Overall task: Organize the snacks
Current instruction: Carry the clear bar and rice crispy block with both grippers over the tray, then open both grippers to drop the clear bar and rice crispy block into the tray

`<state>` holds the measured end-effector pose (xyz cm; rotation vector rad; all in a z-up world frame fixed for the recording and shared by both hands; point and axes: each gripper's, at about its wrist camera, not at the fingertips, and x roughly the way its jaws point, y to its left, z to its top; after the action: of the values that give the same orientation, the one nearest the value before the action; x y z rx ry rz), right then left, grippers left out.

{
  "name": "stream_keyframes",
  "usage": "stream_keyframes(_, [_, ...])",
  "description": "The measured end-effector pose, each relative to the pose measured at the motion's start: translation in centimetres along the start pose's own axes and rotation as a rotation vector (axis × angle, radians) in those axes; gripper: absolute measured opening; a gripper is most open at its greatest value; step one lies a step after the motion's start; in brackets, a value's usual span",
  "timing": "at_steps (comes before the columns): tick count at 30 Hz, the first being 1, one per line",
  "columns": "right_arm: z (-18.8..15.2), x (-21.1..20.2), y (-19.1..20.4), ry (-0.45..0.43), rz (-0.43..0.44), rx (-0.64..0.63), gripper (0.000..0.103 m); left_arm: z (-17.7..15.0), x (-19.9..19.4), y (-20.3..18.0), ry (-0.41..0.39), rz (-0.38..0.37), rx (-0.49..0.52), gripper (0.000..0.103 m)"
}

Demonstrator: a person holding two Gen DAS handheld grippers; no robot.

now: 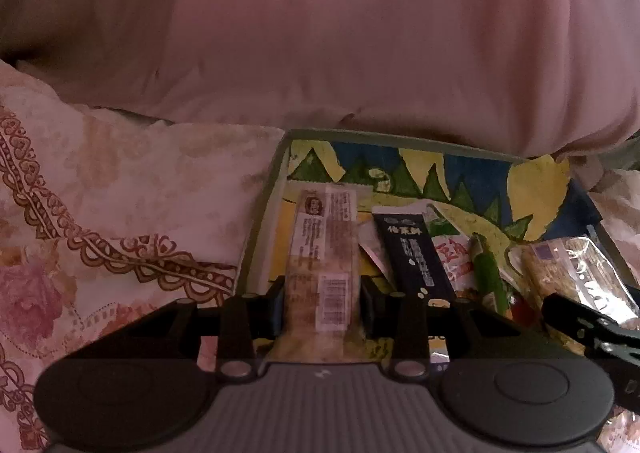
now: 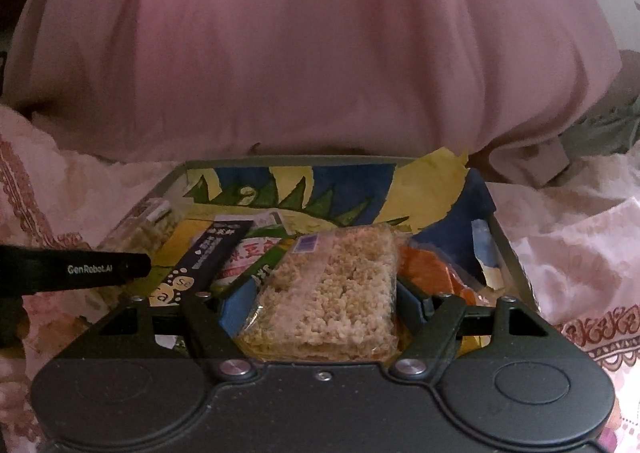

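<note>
The left gripper (image 1: 320, 303) is pinching a long, thin snack bar (image 1: 322, 253) by its sides, and the right gripper (image 2: 320, 303) is squeezing a wide, bumpy puffed-rice cake (image 2: 332, 285) in clear wrap. Both are hanging just over the painted box (image 1: 400, 173), probably so the snacks can go down neatly beside the dark snack pack (image 1: 412, 257).

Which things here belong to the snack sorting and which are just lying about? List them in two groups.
Job:
- long bar packet in left claw
- puffed rice cake packet in right claw
- patterned box
- black packet, red-and-white packet, orange packet inside it

Lying about:
- pink pillow
- floral bedspread
</note>
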<state>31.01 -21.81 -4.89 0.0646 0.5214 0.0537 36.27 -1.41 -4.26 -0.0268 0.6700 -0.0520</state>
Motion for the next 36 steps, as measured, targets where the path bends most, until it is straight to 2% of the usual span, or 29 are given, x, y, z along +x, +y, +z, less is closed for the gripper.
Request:
stream_keyframes(11, [0.0, 0.3, 0.3, 0.014, -0.007, -0.031, 0.078, 0.1, 0.3, -0.5, 0.029, -0.013, 0.032, 0.041])
stream_keyframes(13, [0.0, 0.2, 0.3, 0.009, -0.008, -0.033, 0.083, 0.1, 0.3, -0.4, 0.032, -0.019, 0.022, 0.042])
stream_keyframes(17, [0.3, -0.1, 0.1, -0.006, -0.011, -0.034, 0.086, 0.2, 0.0, -0.4, 0.031, -0.03, 0.016, 0.045])
stream_keyframes(20, [0.7, -0.8, -0.1, -0.026, -0.013, -0.024, 0.089, 0.4, -0.5, -0.4, 0.018, -0.04, 0.006, 0.054])
stream_keyframes(27, [2.2, -3.7, -0.4, -0.103, -0.039, -0.026, 0.098, 1.3, -3.2, 0.1, -0.069, -0.059, -0.027, 0.081])
stream_keyframes(33, [3.4, -7.3, -1.0, -0.17, -0.05, 0.011, 0.102, 1.7, -6.8, 0.2, -0.154, -0.062, -0.034, 0.099])
stream_keyframes(36, [3.6, -9.3, -1.4, -0.2, -0.052, 0.037, 0.102, 1.4, -8.9, 0.2, -0.197, -0.054, -0.027, 0.102])
